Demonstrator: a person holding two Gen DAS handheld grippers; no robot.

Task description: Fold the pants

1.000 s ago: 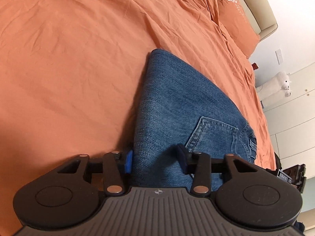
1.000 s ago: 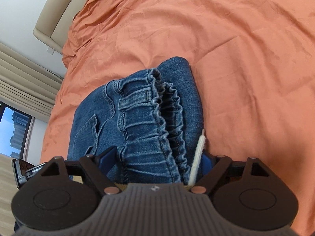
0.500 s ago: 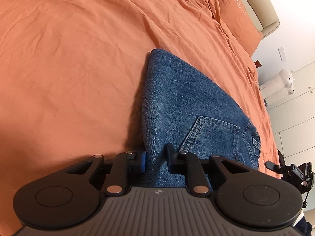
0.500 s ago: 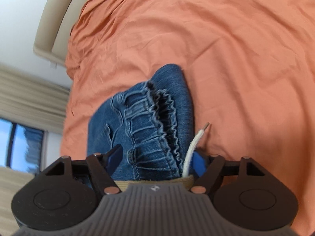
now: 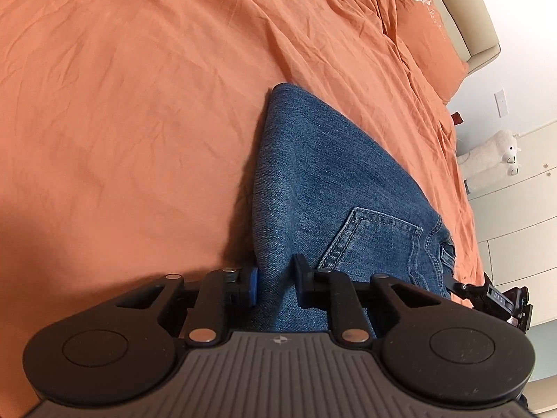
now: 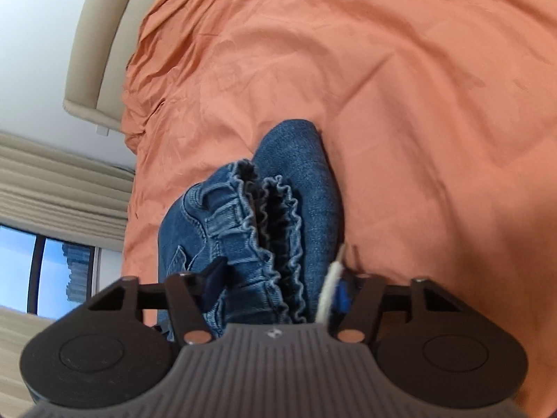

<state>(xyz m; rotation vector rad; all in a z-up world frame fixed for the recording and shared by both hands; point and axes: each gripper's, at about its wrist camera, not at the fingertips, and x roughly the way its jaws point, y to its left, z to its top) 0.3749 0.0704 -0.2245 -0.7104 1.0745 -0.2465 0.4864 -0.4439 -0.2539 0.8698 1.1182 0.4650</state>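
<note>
On the orange bed [image 5: 139,104], folded jeans [image 5: 323,181] are pinched by the left gripper [image 5: 275,285]; their waistband [image 6: 264,230] is apparently clamped between the right gripper's [image 6: 278,285] jaws.

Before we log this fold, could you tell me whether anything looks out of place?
One thing: a white drawstring sticks out loose from the jeans' ruffled waistband, beside the right hand-held gripper. Otherwise nothing stands out.

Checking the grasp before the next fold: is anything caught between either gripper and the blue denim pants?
Mostly no. The left gripper closes on bare blue denim pants. At the right gripper, a white drawstring lies against the right-hand finger, beside the gathered waistband.
</note>
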